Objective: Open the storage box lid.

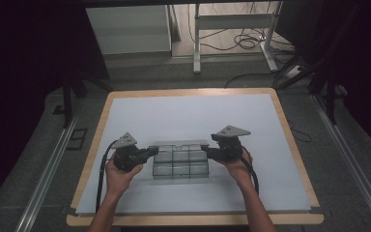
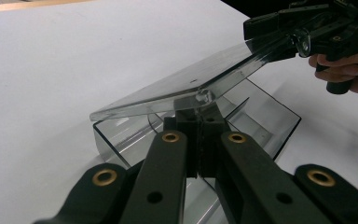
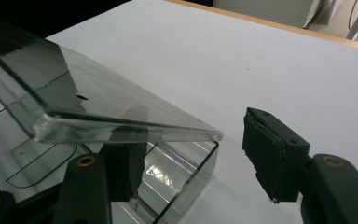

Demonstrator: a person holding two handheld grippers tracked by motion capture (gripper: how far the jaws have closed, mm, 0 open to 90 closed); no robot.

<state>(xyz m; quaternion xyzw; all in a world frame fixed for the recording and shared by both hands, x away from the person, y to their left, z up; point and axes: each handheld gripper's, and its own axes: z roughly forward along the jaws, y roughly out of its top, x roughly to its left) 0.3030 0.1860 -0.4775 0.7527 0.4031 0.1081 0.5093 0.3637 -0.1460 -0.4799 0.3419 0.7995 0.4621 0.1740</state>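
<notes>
Left gripper view shows the left gripper (image 2: pixel 199 122) clamped on the clear box (image 2: pixel 261 122) wall beneath its raised lid (image 2: pixel 186 86); the right gripper (image 3: pixel 193 156) stands open astride the lid's edge. Box sits mid-table (image 1: pixel 270 183), toward the near edge. Judged step: lid handling; next, a careful pinch.

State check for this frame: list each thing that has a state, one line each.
clear lid: raised at a tilt above the box, partly open.
clear divided box: upright on the table, compartments look empty.
left gripper: shut, jaws at the box's near wall under the lid.
right gripper: open, jaws apart at the lid's edge, pads not pressing it.
</notes>
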